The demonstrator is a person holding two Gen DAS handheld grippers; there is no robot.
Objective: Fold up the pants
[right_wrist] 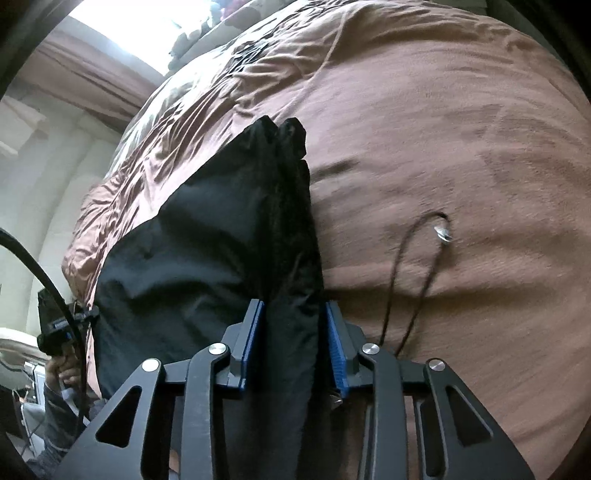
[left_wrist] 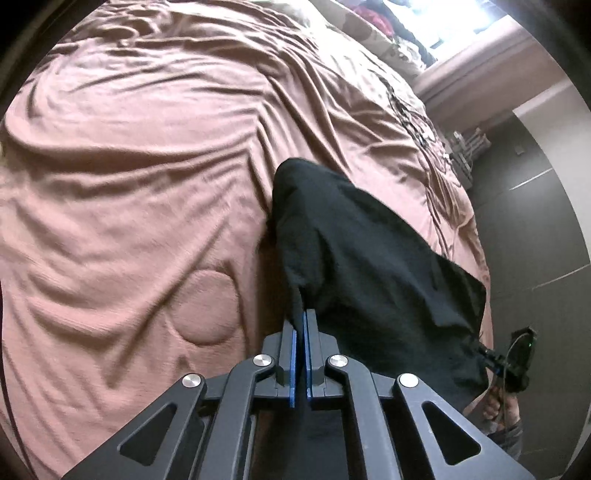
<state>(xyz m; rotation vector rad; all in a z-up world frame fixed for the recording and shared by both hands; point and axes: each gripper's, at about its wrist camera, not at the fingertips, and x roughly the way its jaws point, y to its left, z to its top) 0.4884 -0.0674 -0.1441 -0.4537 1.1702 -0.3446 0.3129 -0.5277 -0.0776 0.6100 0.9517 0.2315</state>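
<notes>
The black pants [left_wrist: 369,258] lie on the pink bed cover [left_wrist: 129,166], hanging from both claws in the lower middle of each view, and should be lifted evenly so the cloth stays flat. The right claw [right_wrist: 293,332] is clamped on a thick bunch of pants; the left claw [left_wrist: 300,328] is pinched together on a thin edge. A bright window [right_wrist: 125,33] is seen at the upper left.

Blown-out window [left_wrist: 454,18] glare, motion blur, fisheye-warped dark edges.

Right gripper [right_wrist: 293,314] clamps a thick fold of black pants [right_wrist: 207,240] — brown bedspread [right_wrist: 461,147] beneath
</notes>
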